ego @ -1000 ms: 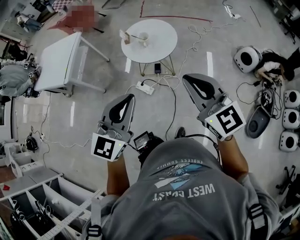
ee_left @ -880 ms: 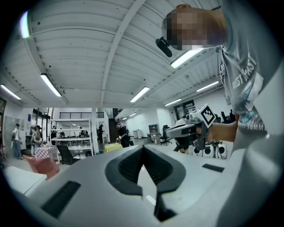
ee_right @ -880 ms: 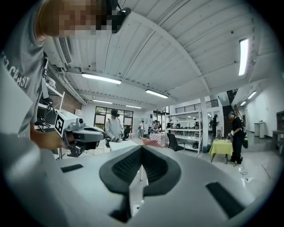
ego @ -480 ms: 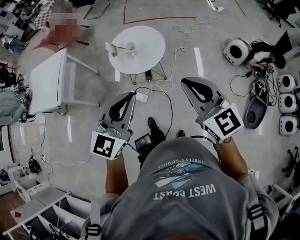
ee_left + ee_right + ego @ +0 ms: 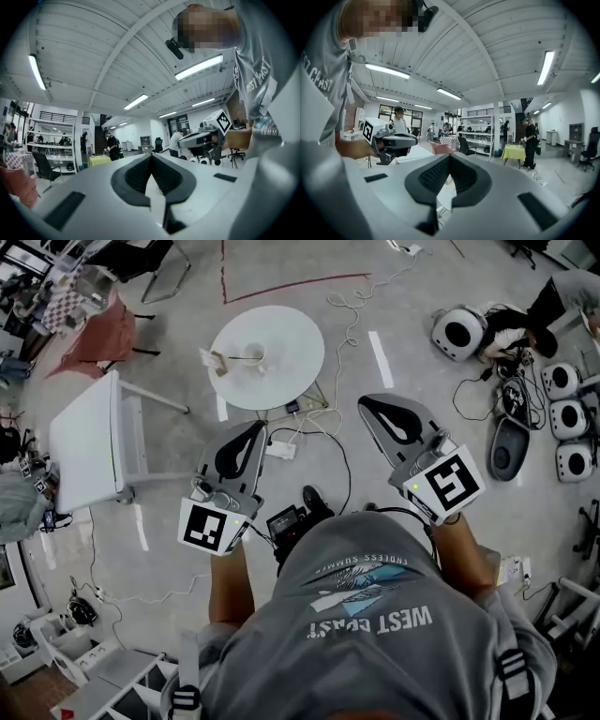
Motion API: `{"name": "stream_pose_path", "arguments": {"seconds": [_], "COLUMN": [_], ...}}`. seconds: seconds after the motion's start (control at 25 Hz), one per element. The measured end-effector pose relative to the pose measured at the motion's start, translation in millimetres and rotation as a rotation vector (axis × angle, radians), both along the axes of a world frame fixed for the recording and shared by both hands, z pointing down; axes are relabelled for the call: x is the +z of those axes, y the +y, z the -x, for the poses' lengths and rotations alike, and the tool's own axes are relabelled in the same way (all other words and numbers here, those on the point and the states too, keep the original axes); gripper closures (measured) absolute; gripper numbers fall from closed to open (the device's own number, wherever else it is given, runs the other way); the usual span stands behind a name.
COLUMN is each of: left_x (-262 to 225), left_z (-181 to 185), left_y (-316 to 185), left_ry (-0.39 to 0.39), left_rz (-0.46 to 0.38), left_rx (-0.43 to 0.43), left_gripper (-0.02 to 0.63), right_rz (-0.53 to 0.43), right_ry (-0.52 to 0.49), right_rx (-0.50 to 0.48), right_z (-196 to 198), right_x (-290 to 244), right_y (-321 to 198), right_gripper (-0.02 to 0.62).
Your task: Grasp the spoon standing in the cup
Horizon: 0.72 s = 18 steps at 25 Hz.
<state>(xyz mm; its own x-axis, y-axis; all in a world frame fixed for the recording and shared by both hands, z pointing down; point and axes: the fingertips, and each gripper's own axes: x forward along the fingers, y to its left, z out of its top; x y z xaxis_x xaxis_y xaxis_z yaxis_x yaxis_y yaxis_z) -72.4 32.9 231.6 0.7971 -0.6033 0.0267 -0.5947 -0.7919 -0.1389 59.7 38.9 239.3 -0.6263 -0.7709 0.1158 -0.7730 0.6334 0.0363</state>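
A round white table [image 5: 291, 371] stands on the floor ahead of me. On it is a small white cup [image 5: 256, 354] with a thin spoon [image 5: 239, 358] leaning out to the left, and a small card stand [image 5: 214, 362] is beside them. My left gripper [image 5: 251, 427] is held in the air well short of the table, its jaws shut and empty. My right gripper [image 5: 370, 401] is level with it on the right, jaws also together with nothing in them. Each gripper view shows shut jaws [image 5: 151, 155] [image 5: 449, 157] and the ceiling beyond.
A white rectangular table [image 5: 84, 442] stands to the left. Cables and a power strip [image 5: 279, 448] lie on the floor between me and the round table. Round white devices [image 5: 459, 329] and a crouching person [image 5: 506, 329] are at the right. Red tape [image 5: 281, 282] marks the floor beyond.
The round table has come nearer, moving down and left in the head view as the person walks forward. Both grippers keep their place before the body and stay shut.
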Motion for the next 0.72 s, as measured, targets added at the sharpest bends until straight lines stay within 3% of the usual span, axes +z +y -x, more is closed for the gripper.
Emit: {"name": "stream_pose_path", "arguments": {"seconds": [0.4,0.72], "left_x": [3,-6], "left_z": [22,42], "left_y": [-33,-57], "left_ry": [0.018,0.055], "left_rz": [-0.003,-0.021], "left_rx": [0.103,0.124], "left_gripper": [0.603,0.603], "right_rz": [0.007,0.001], "right_ry": [0.027,0.061], "right_rx": [0.102,0.131], "right_z": [20,38], "right_x": [-2,-11], "right_y": [-17,-37], "right_gripper": [0.594,0.594]}}
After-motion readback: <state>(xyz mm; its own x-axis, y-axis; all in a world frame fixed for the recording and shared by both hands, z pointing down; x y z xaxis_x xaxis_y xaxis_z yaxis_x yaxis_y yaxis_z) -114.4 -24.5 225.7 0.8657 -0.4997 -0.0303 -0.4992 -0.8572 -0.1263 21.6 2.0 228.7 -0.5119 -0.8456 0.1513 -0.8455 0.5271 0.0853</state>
